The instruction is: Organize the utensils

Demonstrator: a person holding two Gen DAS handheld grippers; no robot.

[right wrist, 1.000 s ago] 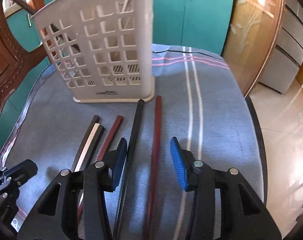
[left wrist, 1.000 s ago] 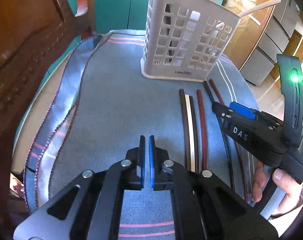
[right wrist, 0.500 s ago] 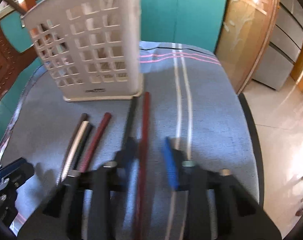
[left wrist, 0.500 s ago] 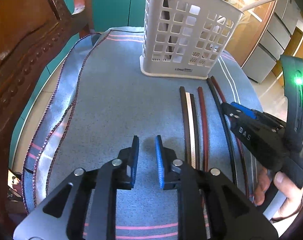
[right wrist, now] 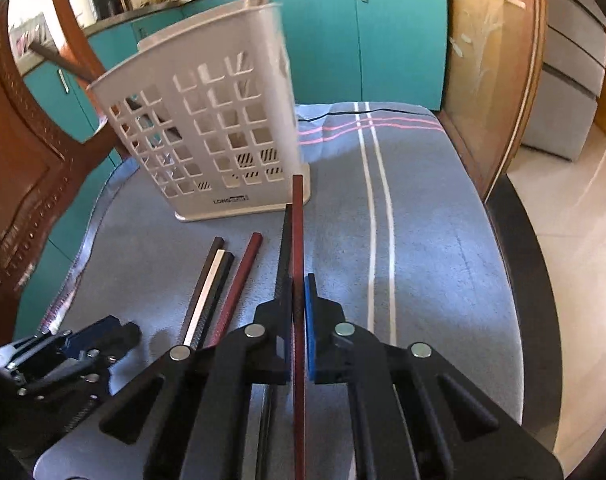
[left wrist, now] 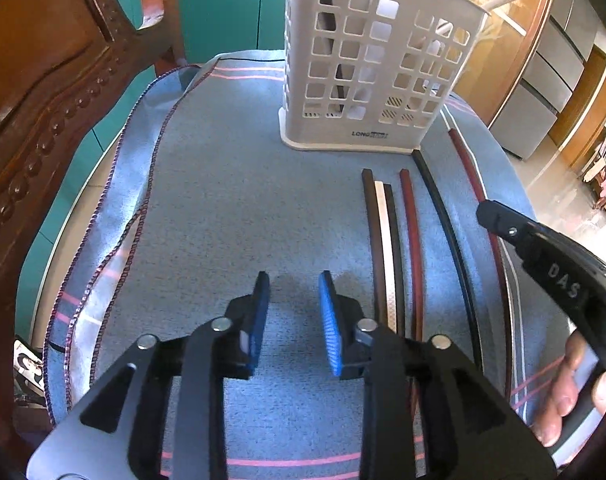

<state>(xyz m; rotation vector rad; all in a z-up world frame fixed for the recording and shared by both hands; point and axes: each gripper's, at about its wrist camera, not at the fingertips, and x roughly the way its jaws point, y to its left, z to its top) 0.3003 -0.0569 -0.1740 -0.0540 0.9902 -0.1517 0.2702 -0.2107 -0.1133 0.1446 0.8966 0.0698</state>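
Tongs first: your right tongs (right wrist: 299, 312) are clamped on a slim dark-red chopstick (right wrist: 297, 240), its far end raised beside the holder's base. Your left tongs (left wrist: 293, 316) are opening over bare cloth, nothing between the blue pads. Farther out on the blue striped cloth (left wrist: 231, 208) covering the desk lie a black chopstick (left wrist: 443, 216), another red one (left wrist: 411, 232), and a brown, cream and black trio touching side by side. Beyond them stands the white lattice utensil holder (left wrist: 367, 80), sticks leaning inside.
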